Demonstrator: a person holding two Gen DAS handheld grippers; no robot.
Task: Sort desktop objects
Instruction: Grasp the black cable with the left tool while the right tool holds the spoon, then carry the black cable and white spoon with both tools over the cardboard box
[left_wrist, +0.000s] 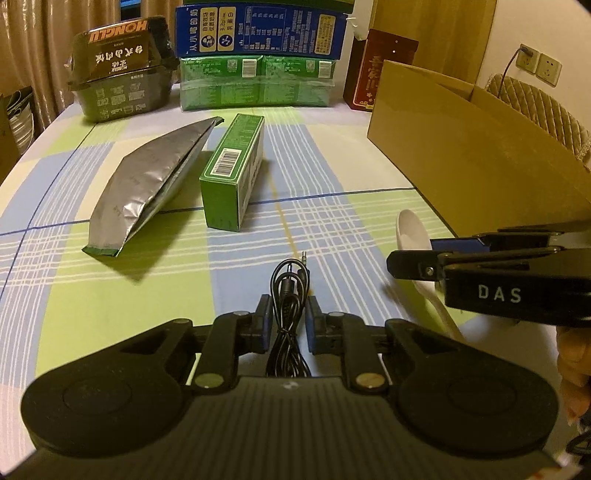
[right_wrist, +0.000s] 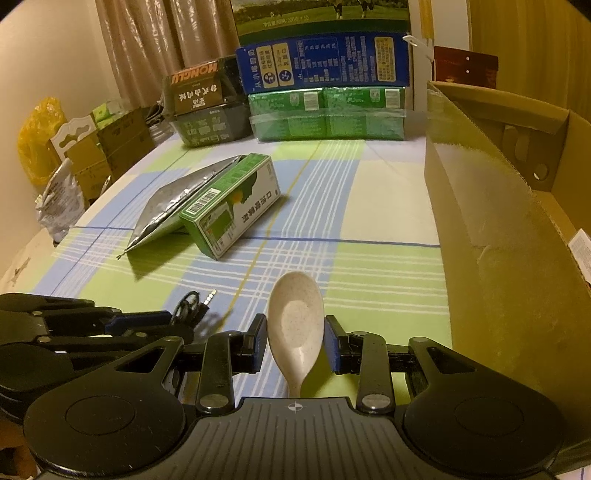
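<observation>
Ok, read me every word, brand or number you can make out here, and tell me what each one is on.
"DAS": right hand-held gripper.
"HONGLU", upside down: dark package at the table's far end.
"200", part of a smaller line: tall green carton at the back.
Blue carton, green box, red box: Chinese print, too small to read.

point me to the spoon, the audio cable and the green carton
spoon (right_wrist: 295, 317): right wrist view, on the bowl.
audio cable (left_wrist: 290, 291): left wrist view, on the coiled bundle.
green carton (left_wrist: 232, 173): left wrist view, on the barcode face.
</observation>
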